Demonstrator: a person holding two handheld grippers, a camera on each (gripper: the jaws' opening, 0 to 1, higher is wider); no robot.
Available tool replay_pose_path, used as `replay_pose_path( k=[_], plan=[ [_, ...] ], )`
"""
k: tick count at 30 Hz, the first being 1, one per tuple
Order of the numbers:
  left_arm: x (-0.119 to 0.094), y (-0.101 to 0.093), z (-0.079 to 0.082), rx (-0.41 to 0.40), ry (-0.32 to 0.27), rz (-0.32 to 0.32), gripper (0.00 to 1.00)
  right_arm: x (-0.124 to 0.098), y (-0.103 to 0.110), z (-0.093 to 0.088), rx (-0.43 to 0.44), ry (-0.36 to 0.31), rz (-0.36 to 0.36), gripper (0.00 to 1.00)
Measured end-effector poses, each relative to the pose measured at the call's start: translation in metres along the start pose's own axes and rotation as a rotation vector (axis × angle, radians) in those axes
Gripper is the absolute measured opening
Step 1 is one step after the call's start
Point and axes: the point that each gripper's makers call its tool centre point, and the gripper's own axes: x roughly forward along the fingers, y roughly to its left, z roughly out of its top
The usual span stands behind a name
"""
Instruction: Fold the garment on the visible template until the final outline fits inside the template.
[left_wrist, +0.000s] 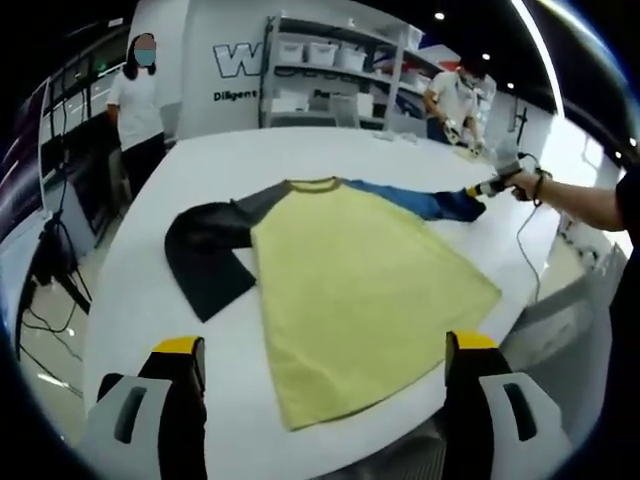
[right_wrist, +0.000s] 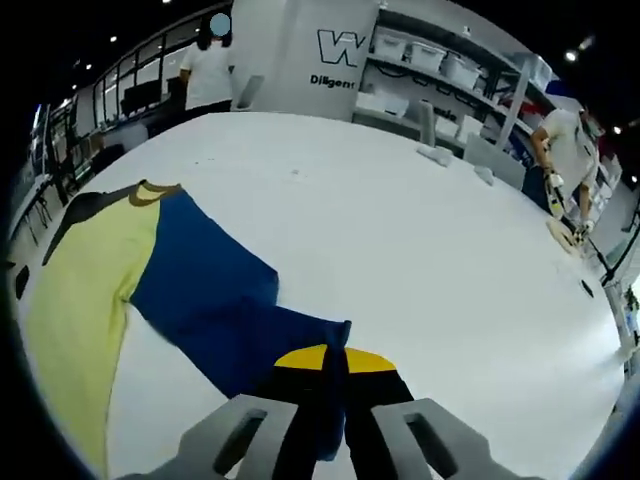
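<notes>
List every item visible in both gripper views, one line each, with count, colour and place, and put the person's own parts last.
T-shirt: one, yellow body, spread flat on the table.
Dark sleeve: one, black-grey, bent toward the hem.
Blue sleeve: one, stretched away from the body, cuff in the right gripper.
Table: one, white, under the shirt.
Shelving with bins: one unit, white, behind the table.
Bystanders: two, white tops, one beyond the table's far corner, one working by the shelving.
Cables: several, black, on the floor beside the table.
Left gripper: one, yellow-tipped, open, at the table edge by the hem.
Right gripper: one, yellow-tipped, shut on the blue sleeve.
</notes>
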Motion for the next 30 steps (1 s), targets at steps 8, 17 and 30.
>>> replay_pose_path(
  k=[8,17,30],
  plan=[
    [0.000,0.000,0.008,0.021,-0.033,-0.008,0.98,0.015,-0.029,-0.009,0.055,0.021,-0.039,0.00],
    [0.000,0.001,0.004,0.031,-0.013,-0.007,0.98,0.033,-0.047,-0.018,0.119,0.049,-0.049,0.00],
    [0.001,0.004,0.003,0.023,-0.005,0.010,0.98,0.036,-0.048,-0.025,0.202,0.074,-0.058,0.00]
  ],
)
